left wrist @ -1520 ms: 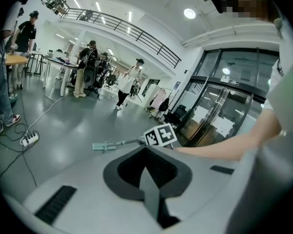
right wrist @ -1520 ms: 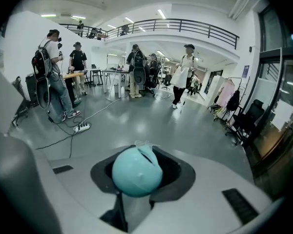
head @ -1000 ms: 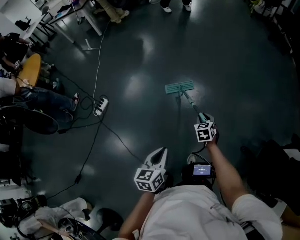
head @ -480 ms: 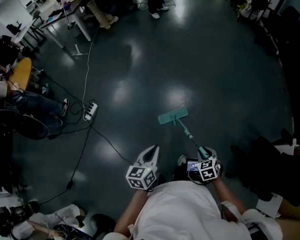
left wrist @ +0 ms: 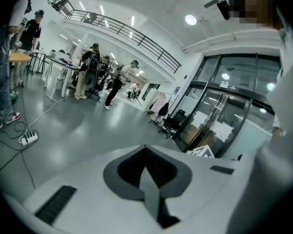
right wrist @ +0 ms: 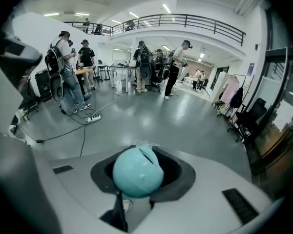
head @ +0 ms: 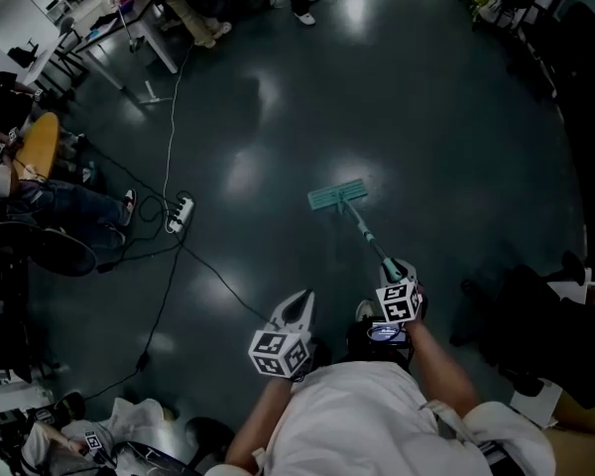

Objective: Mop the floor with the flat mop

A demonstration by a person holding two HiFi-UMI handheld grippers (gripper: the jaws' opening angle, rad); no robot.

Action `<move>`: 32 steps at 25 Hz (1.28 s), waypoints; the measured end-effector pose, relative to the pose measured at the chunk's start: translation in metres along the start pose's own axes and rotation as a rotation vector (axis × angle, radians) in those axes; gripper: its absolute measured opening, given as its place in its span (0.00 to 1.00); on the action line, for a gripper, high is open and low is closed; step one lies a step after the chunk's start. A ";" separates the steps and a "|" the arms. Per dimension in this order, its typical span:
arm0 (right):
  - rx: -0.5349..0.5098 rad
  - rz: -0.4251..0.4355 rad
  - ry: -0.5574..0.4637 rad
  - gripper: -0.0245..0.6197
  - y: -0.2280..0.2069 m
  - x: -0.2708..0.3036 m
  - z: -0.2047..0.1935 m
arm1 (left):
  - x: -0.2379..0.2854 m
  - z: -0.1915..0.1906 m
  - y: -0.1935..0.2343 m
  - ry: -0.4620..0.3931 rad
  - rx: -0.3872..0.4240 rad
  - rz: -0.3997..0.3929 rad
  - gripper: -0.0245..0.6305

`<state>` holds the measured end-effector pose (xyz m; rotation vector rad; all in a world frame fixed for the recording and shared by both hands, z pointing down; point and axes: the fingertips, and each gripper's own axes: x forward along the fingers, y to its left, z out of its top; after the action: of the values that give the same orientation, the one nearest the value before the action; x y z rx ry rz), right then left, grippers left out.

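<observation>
The right gripper (head: 394,271) is clamped on the rounded teal top (right wrist: 137,172) of the flat mop's handle (head: 365,234), its jaws closed around the knob. From there the handle slopes down and forward to the teal mop head (head: 337,196), which lies flat on the dark, glossy floor (head: 436,117) ahead of the gripper. The left gripper (head: 299,303) hangs just to the right gripper's left with its jaws together on nothing.

With one gripper holding only the knob, the handle could twist or slip in the jaws, tipping the head onto an edge. Further left lie a black cable (head: 213,276) and a white power strip (head: 178,209); a stroke swung that way could snag the cable or reach the strip.
</observation>
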<state>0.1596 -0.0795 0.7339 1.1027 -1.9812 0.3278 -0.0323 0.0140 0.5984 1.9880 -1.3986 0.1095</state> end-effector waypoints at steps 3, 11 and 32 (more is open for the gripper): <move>-0.005 -0.012 -0.026 0.21 -0.016 0.051 0.037 | 0.003 -0.001 0.006 0.007 -0.015 0.025 0.05; -0.072 -0.038 -0.025 0.21 -0.028 0.146 0.116 | -0.002 -0.009 0.009 0.019 -0.038 0.055 0.04; -0.135 0.083 0.127 0.21 0.046 -0.076 -0.018 | -0.015 0.010 -0.009 -0.061 0.000 -0.058 0.05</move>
<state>0.1530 0.0018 0.6943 0.8950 -1.9106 0.2961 -0.0341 0.0218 0.5793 2.0450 -1.3781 0.0226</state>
